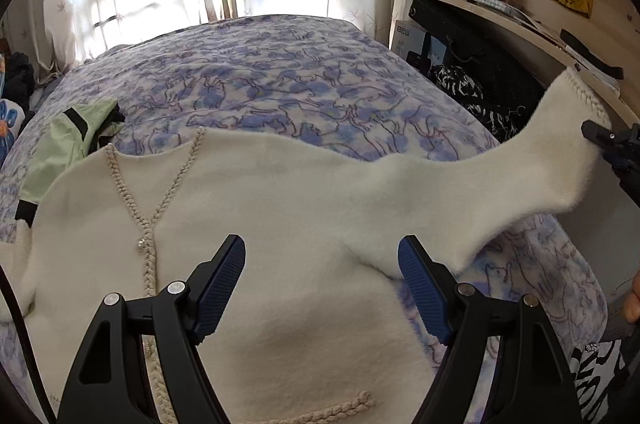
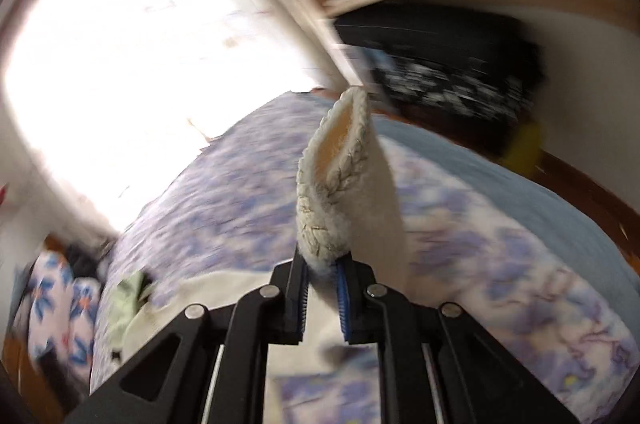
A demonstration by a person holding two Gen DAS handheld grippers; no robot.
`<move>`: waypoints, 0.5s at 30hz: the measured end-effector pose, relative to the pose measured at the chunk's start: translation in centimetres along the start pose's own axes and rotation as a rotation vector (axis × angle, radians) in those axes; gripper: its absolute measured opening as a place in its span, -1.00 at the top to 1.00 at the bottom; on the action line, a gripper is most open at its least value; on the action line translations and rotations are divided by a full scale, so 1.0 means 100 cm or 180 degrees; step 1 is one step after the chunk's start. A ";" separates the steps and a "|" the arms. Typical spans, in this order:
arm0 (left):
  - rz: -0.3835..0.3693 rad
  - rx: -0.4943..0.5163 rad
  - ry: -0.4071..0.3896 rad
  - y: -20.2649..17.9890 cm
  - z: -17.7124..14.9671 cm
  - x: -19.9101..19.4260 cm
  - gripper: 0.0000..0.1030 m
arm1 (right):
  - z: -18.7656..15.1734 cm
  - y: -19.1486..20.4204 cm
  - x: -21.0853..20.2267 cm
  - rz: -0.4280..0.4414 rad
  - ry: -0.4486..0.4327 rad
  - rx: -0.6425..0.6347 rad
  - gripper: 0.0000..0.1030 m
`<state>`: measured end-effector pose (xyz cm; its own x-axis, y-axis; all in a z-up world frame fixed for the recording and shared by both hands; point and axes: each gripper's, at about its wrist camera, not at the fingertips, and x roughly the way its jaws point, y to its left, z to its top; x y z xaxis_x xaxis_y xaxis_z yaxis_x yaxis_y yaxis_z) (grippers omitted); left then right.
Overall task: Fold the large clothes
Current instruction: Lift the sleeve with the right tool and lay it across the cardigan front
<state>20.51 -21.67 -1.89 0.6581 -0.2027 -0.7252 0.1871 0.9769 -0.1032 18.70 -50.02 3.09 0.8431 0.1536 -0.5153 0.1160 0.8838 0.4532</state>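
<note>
A cream cardigan (image 1: 256,207) lies on the bed (image 1: 280,75). The left tool (image 1: 322,284) hovers wide apart, empty, over it. At three o'clock, the right tool (image 2: 323,282) pinches the sleeve cuff (image 2: 340,175), lifted off the bed.

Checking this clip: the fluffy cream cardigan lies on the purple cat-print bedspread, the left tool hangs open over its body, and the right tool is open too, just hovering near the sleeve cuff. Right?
Not quite. The right tool is shut on the braided sleeve cuff of the fluffy cream cardigan, lifting it, as the right wrist view shows. The rest holds: the cardigan lies on the purple cat-print bedspread and the left tool hangs open over its body.
</note>
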 end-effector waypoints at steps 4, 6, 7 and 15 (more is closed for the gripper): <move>-0.0006 -0.0234 -0.0012 0.045 -0.007 -0.015 -0.51 | -0.037 0.088 0.021 0.0377 0.0255 -0.0541 0.77; -0.0023 -0.0339 -0.0017 0.070 -0.012 -0.019 -0.51 | -0.065 0.120 0.043 0.0385 0.0403 -0.0779 0.75; -0.0041 -0.0374 -0.0007 0.081 -0.015 -0.019 -0.51 | -0.083 0.131 0.053 0.0370 0.0508 -0.0872 0.73; -0.0485 -0.0734 0.0389 0.140 -0.049 0.015 -0.51 | -0.206 0.155 0.096 0.0124 0.1307 -0.1252 0.25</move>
<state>20.55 -7.94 -7.75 0.5397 -0.3521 -0.7647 0.0971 0.9283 -0.3589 17.75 -25.74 -9.76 0.5603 0.2790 -0.7799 -0.1816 0.9600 0.2129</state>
